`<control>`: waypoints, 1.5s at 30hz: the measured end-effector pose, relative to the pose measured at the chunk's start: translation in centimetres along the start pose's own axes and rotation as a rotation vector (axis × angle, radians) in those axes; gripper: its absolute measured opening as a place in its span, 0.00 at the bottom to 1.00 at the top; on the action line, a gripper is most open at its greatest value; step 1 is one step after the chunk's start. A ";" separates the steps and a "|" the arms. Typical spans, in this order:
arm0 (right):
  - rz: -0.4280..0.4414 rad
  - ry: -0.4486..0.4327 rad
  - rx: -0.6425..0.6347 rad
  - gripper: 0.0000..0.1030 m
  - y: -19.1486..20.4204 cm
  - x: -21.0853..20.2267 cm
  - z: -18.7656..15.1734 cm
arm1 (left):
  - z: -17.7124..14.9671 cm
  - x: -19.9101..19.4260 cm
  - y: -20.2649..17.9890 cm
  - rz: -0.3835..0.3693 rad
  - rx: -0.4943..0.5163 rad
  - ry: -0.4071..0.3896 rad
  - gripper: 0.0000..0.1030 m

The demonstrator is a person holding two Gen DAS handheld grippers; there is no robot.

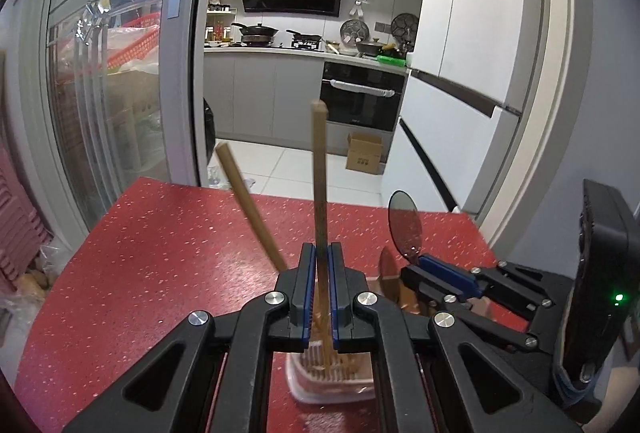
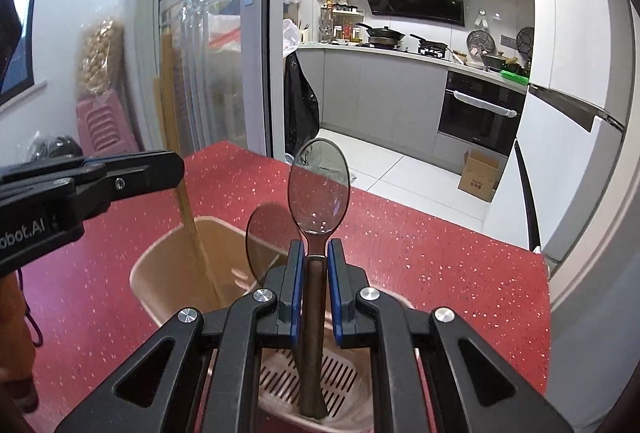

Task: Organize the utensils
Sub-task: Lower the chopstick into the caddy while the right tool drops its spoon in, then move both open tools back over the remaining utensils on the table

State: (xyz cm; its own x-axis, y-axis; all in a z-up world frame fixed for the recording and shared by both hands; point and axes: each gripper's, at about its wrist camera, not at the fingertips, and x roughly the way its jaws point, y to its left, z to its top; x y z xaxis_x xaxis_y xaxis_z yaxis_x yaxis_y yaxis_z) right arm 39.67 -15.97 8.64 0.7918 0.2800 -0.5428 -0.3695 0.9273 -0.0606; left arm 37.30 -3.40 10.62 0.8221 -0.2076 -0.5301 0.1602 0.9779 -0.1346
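In the left wrist view my left gripper is shut on a wooden chopstick that stands upright, its lower end inside a pinkish utensil holder with a slotted bottom. A second chopstick leans left out of the holder, blurred. My right gripper is shut on the dark handle of a metal spoon, bowl up, handle tip down in the holder. Another oval spoon bowl shows blurred just left of it. The left gripper and blurred chopsticks appear at the left there; the right gripper with the spoon appears at the right in the left wrist view.
The holder stands on a red speckled table whose far edge faces an open kitchen doorway. A glass sliding door is to the left, a white fridge to the right. A cardboard box sits on the kitchen floor.
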 end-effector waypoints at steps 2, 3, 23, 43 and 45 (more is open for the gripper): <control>-0.002 0.000 -0.008 0.13 0.2 -0.3 -0.1 | -0.3 0.0 0.1 0.011 0.011 0.013 0.33; 0.000 0.002 -0.009 0.13 0.3 -0.3 0.0 | -0.4 0.0 0.2 0.010 0.010 0.025 0.33; 0.003 0.060 0.044 0.48 0.4 -3.4 -0.7 | -4.4 -5.3 2.2 0.045 -0.030 0.096 0.33; 0.084 0.286 0.326 0.65 1.6 -9.6 -9.6 | -15.4 -10.4 4.1 0.074 -0.070 0.279 0.33; 0.089 0.324 0.353 0.66 2.1 -9.8 -11.3 | -16.7 -10.6 4.3 0.077 -0.070 0.302 0.33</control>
State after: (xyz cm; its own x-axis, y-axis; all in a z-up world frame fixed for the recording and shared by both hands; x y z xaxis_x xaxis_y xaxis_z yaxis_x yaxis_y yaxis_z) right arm 25.64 -19.62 4.39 0.5519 0.3220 -0.7692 -0.1968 0.9467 0.2551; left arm 20.11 2.53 1.68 0.6295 -0.1415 -0.7640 0.0567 0.9890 -0.1364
